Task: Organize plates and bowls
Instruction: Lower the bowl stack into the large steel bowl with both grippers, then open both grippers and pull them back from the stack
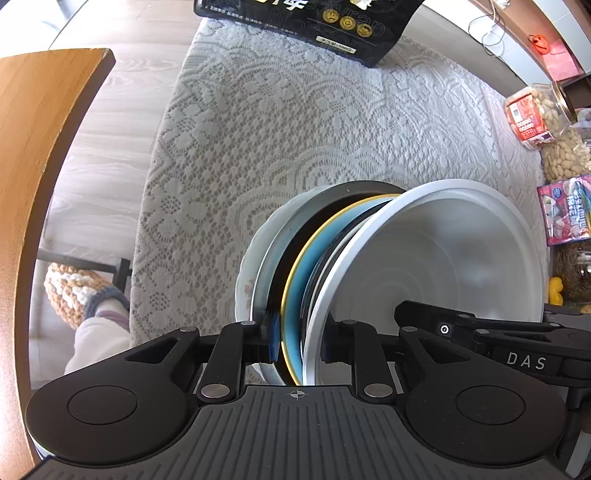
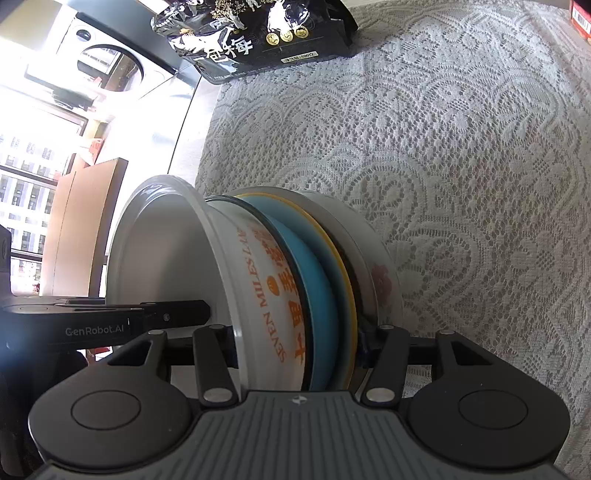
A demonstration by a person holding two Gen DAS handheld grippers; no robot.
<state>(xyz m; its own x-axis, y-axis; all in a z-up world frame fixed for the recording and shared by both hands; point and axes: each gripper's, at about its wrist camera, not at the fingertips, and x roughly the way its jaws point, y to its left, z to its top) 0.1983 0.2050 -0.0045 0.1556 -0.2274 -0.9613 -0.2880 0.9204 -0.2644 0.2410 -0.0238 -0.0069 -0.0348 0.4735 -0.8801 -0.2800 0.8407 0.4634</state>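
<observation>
Our left gripper (image 1: 297, 345) is clamped across the near edge of a stack of dishes (image 1: 295, 280), one blue pad behind the blue plate (image 1: 301, 291) with its yellow rim, the other inside the white bowl (image 1: 436, 254) that sits on top. Our right gripper (image 2: 299, 347) grips the same stack from the opposite side, its fingers closed over the white bowl's wall (image 2: 258, 280), which carries orange lettering, and the blue plate beneath it. Under the plate lie a dark dish and a white floral plate (image 2: 382, 280) at the bottom. The stack is over a lace tablecloth (image 1: 295, 129); we cannot tell whether it touches it. At the far end lies a black snack bag (image 1: 306, 22). Along the right edge stand a jar of nuts (image 1: 535, 114) and a pink packet (image 1: 567, 210). To the left a wooden chair (image 1: 40, 147) and a knitted slipper (image 1: 77, 295) show.
</observation>
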